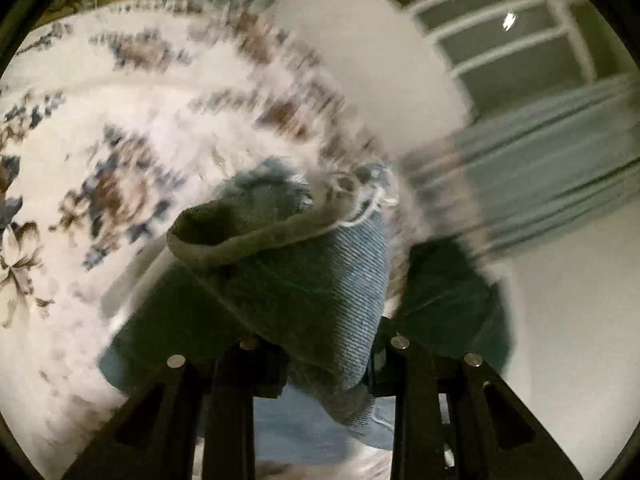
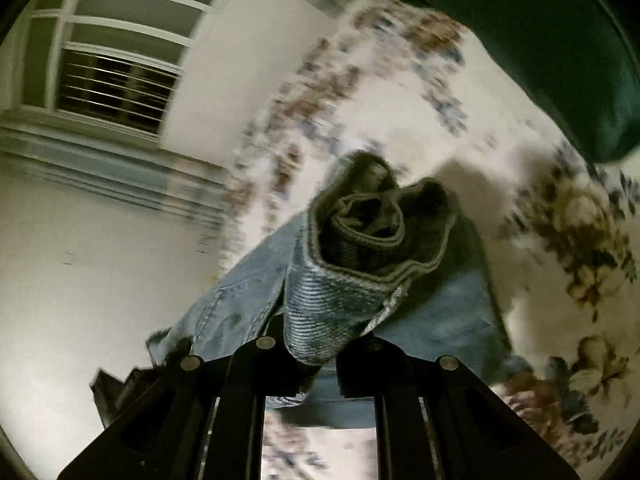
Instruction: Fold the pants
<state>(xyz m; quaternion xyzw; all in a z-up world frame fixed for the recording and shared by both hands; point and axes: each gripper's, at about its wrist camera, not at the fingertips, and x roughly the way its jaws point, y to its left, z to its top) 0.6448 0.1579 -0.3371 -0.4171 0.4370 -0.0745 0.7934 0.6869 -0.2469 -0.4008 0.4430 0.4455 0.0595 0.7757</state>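
Note:
The pants are light blue denim jeans. In the left wrist view my left gripper [image 1: 326, 364] is shut on a bunched fold of the jeans [image 1: 320, 280], with a hem edge curling up in front of the fingers. In the right wrist view my right gripper [image 2: 320, 360] is shut on another bunch of the jeans [image 2: 340, 292], whose rolled hem opens toward the camera. More denim hangs down to the left [image 2: 240, 292] and below. Both grippers hold the cloth lifted above a floral bedspread. Both views are motion-blurred.
A white bedspread with blue and brown flowers [image 1: 100, 160] lies beneath, also in the right wrist view [image 2: 560, 240]. A dark green cushion [image 2: 540, 40] sits at the upper right. A window with white frame [image 2: 112, 40] and pale wall stand behind; grey-green curtains [image 1: 540, 184] hang near it.

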